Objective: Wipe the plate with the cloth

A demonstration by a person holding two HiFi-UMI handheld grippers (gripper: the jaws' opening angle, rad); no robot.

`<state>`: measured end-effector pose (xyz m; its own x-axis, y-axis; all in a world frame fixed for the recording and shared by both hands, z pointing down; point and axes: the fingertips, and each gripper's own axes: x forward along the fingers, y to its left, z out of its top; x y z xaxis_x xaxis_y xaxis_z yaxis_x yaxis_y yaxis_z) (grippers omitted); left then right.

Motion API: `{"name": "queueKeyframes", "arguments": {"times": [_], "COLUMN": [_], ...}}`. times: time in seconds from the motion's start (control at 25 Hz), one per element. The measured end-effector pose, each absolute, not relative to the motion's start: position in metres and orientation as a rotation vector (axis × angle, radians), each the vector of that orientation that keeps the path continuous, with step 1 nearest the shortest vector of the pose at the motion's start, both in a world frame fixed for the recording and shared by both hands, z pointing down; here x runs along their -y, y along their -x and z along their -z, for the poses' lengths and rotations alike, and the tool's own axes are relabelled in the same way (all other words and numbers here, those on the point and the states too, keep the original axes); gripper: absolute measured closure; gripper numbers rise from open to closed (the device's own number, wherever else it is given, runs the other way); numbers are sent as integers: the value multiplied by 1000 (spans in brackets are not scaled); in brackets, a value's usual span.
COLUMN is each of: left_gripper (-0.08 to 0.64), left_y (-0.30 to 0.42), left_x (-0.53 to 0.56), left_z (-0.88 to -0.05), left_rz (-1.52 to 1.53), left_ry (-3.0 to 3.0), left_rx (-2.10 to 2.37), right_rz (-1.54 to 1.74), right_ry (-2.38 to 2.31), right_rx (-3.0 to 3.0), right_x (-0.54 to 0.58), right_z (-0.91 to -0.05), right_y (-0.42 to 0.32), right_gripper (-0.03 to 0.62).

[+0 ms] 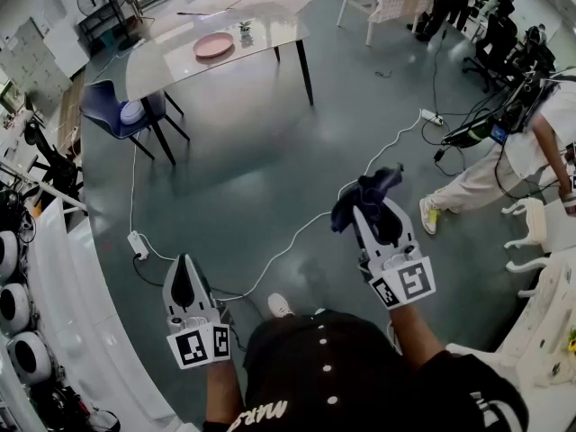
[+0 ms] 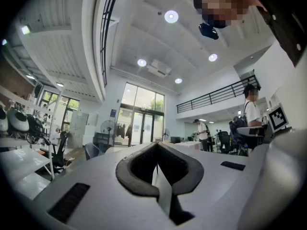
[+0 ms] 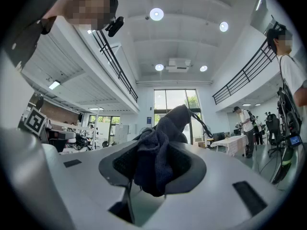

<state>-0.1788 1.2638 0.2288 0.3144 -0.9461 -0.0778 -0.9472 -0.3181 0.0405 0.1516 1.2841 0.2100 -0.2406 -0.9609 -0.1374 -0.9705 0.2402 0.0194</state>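
Cloth clamped in the right gripper, plate far ahead on a table

Head view: the right gripper [image 1: 371,207] is clamped on a dark blue cloth [image 1: 363,196] bunched over its tips, and the left gripper [image 1: 184,273] carries nothing. The pink plate [image 1: 213,45] lies on a pale table [image 1: 270,25], far ahead of both grippers, with a white cable [image 1: 281,250] crossing the floor between. Left gripper view: jaws pressed together, nothing between them. Right gripper view: the cloth hangs as a loose wad from the pinched jaws. The cable could catch a foot on the way. The loosely wadded cloth may pull free once rubbed. An unsteadied plate could slide on the smooth tabletop.
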Motion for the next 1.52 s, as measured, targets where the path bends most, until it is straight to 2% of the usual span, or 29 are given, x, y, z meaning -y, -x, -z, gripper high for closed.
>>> {"name": "queueKeyframes", "arguments": {"times": [0.36,0.56,0.6,0.68,0.76,1.2,1.52], "left_gripper": [554,552,504,325,238,232,233], "left_y": [174,182,184,188,195,245,243], "left_x": [-1258,-1250,-1247,-1240,-1232,-1192,-1154], "left_z": [-231,-232,-232,-236,-238,-232,-240], "left_rz": [-166,-75,-72,-80,-90,-5,-13], "left_ry": [2576,2484,2486,2518,2536,2511,2513], "left_rx": [-1805,-1820,-1820,-1832,-1849,-1807,-1826], "right_rz": [-151,-105,-104,-97,-84,-68,-51], "right_ry": [1857,1829,1833,1839,1854,1905,1908], "right_rx": [-2382,-2337,-2343,-2351,-2345,-2278,-2262], "right_x": [-1279,-1273,-1270,-1264,-1257,-1229,-1182], "right_z": [-209,-205,-205,-208,-210,-217,-225], "right_y": [-151,-148,-146,-141,-136,-105,-108], "right_gripper": [456,454,454,454,454,454,454]}}
